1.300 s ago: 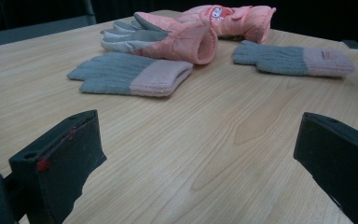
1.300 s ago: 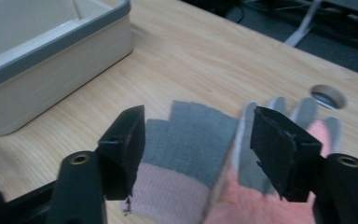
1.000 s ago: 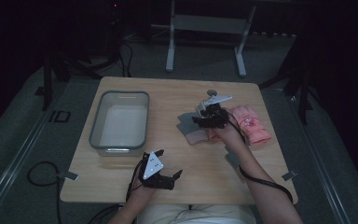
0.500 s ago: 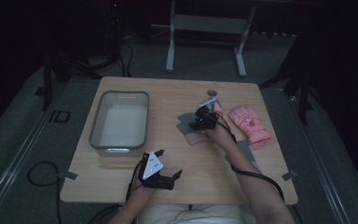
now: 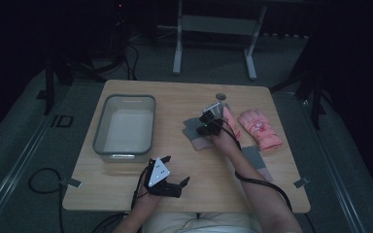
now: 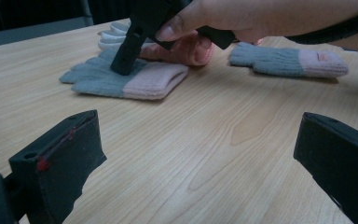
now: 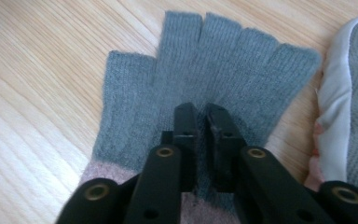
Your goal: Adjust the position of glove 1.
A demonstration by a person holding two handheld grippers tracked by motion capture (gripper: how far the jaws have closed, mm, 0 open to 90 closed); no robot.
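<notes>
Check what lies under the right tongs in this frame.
Under the right tongs lies a grey knitted fingerless glove with a pink cuff, flat on the light wooden table. The nearly closed jaws pinch its palm; whatever fabric sits between them is covered.

a light wooden table [image 5: 126,184] holds a clear plastic bin [image 5: 124,127] (left side), two grey-and-pink gloves [image 5: 196,133] [image 5: 256,160] and a pink glove [image 5: 260,129].
</notes>
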